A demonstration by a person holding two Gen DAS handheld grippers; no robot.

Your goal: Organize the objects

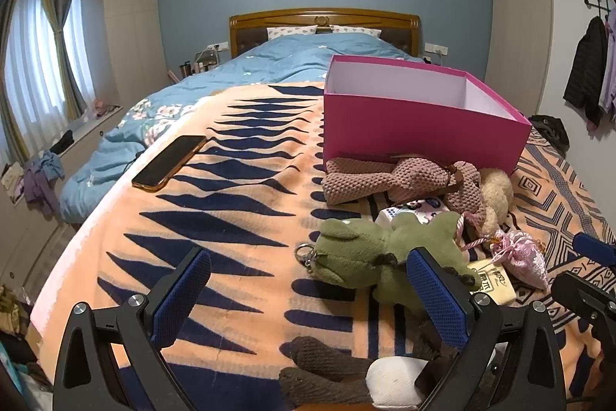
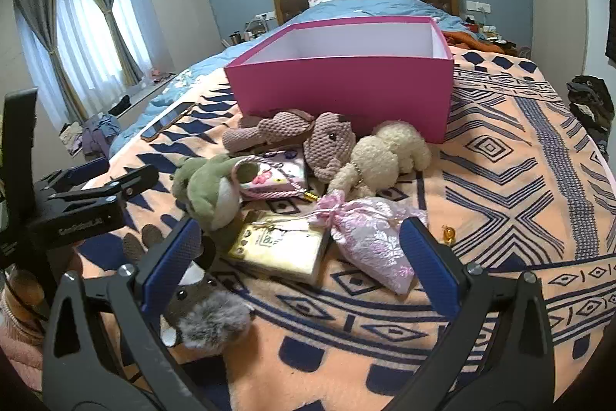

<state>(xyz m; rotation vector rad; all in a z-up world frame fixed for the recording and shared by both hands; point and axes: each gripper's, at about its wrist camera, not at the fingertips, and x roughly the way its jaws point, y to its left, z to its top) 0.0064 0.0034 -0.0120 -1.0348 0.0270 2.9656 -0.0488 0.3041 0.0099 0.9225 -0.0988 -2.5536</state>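
1. Right wrist view takes in the largest item, the pink box (image 2: pixel 338 87), standing open-topped on the patterned blanket (image 2: pixel 500 180) with nothing visible inside it. It looks like stiff card, probably light, and a natural place for the clutter to go.
2. The knitted pink plush (image 2: pixel 327 141) lies against the box's near wall, touching the cream fluffy plush (image 2: pixel 389 153) on its right. Both should be soft and light; a pinch across a limb or the body ought to hold.
3. The green plush (image 1: pixel 369 257) lies just in front of them, with a metal key ring (image 1: pixel 304 253) at its head. It will squash under pressure, so the thick middle is the safer grip.
4. The grey-brown plush (image 2: pixel 208 303) sits nearest, partly under the left finger of the right gripper (image 2: pixel 300 257).
5. The yellow packet (image 2: pixel 281 249) lies flat and looks firmer; its edges would suit the pads.
6. The pink satin pouch (image 2: pixel 369 237) touches the packet; it is likely slippery, best taken at the gathered neck.
7. The right gripper hovers low over packet and pouch, jaws spread wide, holding nothing.
8. The left gripper (image 1: pixel 308 299) hangs beside the green plush, jaws equally wide and empty, its right pad near the toy's body.
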